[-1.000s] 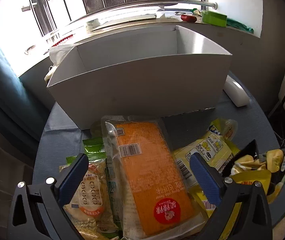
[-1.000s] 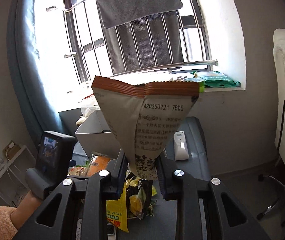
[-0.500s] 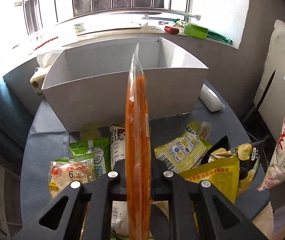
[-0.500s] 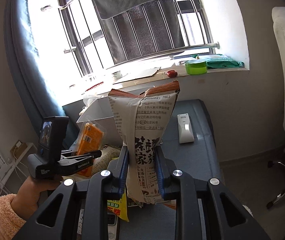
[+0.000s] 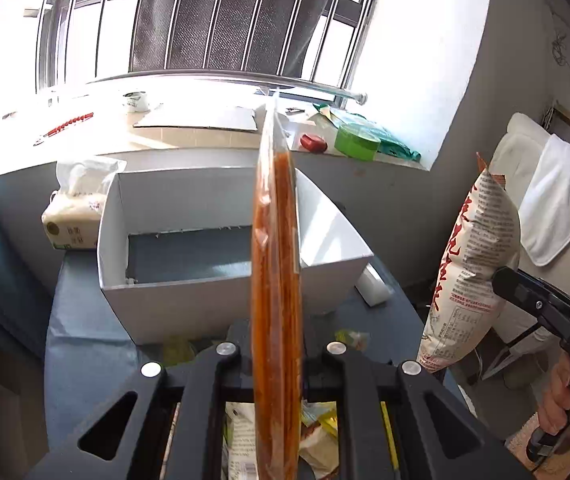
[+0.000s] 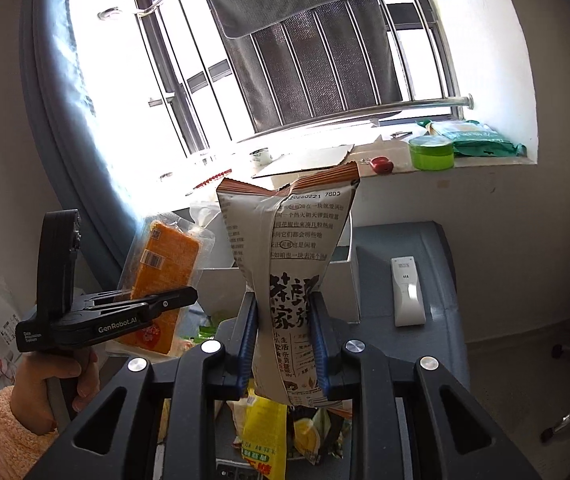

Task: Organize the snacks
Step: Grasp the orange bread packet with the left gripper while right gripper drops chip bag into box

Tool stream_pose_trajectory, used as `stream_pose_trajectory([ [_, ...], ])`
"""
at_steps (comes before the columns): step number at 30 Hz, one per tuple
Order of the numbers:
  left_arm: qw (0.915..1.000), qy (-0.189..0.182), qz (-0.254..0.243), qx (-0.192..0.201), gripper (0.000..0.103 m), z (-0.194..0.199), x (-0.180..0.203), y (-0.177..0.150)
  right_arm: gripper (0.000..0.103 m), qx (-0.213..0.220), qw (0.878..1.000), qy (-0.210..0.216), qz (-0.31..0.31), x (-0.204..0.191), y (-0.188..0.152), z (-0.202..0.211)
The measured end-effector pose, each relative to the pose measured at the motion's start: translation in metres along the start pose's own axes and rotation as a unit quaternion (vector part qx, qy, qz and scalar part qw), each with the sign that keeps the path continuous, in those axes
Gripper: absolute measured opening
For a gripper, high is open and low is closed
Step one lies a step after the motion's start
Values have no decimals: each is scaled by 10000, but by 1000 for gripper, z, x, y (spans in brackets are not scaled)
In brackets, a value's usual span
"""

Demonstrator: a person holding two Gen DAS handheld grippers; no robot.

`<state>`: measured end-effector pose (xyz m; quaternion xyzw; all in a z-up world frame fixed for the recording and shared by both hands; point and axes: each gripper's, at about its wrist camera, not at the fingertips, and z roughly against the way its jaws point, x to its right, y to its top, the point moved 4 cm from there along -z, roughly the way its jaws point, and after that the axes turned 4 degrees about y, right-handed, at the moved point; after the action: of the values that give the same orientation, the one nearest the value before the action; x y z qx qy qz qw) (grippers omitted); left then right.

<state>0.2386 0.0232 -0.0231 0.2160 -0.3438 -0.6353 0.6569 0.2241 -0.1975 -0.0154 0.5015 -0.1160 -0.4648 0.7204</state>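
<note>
Both tongs are clamped, left tongs point(image 5: 277, 354) on the orange packet point(image 5: 275, 280), right tongs point(image 6: 285, 344) on the grey bag point(image 6: 289, 264); either could slip short of the white box point(image 5: 189, 292).

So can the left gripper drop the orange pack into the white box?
Probably yes. The left gripper holds the orange pack upright just before the white box, whose top is open and looks empty.

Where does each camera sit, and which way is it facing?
Left wrist: on the left hand-held gripper, facing the white box and window; shows its fingers on the orange packet.
Right wrist: on the right hand-held gripper, facing the window; holds the snack bag.
Shared: both packets, box, each other's gripper.
</note>
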Motion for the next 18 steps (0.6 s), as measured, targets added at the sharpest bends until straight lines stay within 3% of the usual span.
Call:
stream_pose_trajectory([
  [7,9991,353,228,-74,14,-44,-39,77,27,-358,9992,-63,-162,12,85,-87],
  [13,9962,711,331,-381,17,-98,-67,102,27,-872,9955,-301,-210,26,122,-158],
  [15,9907,1167,407,-562,38,-114,-77,103,28,-1230,9915,-293,-302,31,121,-178],
  [16,9866,1417,447,-678,73,-119,-82,101,31,-1428,9887,-291,-341,34,119,-188],
  [17,9836,1607,475,-663,100,-118,-85,96,53,-1581,9861,-319,-390,36,116,-195],
  [18,9829,1704,485,-496,103,-112,-87,95,71,-1601,9853,-371,-474,39,114,-199],
])
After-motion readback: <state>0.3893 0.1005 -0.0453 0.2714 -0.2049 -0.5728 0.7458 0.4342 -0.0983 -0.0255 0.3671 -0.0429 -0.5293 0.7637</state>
